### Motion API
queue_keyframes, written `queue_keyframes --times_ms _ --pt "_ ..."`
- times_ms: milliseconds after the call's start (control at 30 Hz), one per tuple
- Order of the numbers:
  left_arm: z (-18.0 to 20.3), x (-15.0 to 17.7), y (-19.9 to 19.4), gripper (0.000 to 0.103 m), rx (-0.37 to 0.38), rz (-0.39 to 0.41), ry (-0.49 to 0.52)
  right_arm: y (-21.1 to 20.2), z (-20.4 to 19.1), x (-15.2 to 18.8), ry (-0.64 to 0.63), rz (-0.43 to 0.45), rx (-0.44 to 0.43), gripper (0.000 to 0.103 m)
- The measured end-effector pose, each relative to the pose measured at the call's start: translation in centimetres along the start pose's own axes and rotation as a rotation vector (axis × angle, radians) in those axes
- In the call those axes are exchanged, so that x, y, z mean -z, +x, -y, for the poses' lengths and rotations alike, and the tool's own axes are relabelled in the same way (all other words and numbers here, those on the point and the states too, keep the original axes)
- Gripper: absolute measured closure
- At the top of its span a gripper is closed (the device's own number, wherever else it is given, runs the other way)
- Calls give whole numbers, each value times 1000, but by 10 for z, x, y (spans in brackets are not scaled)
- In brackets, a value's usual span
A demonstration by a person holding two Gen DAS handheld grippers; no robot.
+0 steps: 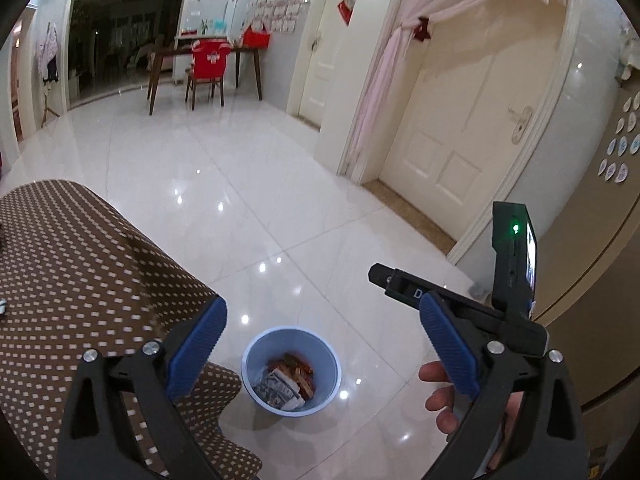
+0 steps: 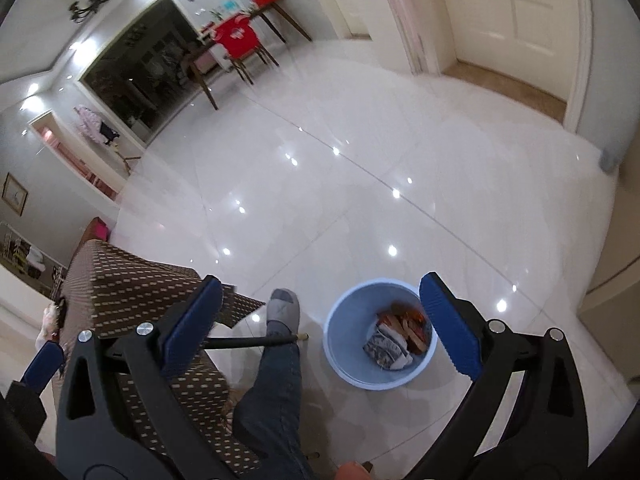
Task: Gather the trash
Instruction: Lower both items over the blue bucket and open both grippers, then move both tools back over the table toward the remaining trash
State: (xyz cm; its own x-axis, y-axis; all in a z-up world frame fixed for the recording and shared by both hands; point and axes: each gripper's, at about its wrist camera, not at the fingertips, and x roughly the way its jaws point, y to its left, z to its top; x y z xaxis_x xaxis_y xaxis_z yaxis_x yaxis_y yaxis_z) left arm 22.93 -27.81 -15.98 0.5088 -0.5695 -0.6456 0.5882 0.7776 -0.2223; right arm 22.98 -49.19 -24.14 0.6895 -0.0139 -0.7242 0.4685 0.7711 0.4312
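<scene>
Left gripper [image 1: 322, 344] wide open with nothing between its blue pads [image 1: 200, 344], up above the blue bin [image 1: 256, 384] on the shiny white floor [image 1: 240, 208]. Right gripper [image 2: 320, 328] wide open and empty too, also above the bin, with trash [image 2: 400, 336] of crumpled wrappers and paper lying inside it. Just beside the bin, a leg in jeans [image 2: 276, 392] with a gray slipper [image 2: 283, 308], and past that a brown dotted cloth [image 1: 80, 264] over a table.
</scene>
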Motion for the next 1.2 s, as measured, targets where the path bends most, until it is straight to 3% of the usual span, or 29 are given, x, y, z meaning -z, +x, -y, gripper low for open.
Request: queue_keyframes --times_ms 600,867,1200 --pt "-89 11 -135 6 -135 215 -14 -69 -161 19 -288 109 -175 6" --pt "-158 28 -176 6 -243 237 -60 -53 -263 62 -557 45 -304 6" --pt "-259 69 -207 6 -382 197 -184 14 -372 139 -901 -140 -400 6"
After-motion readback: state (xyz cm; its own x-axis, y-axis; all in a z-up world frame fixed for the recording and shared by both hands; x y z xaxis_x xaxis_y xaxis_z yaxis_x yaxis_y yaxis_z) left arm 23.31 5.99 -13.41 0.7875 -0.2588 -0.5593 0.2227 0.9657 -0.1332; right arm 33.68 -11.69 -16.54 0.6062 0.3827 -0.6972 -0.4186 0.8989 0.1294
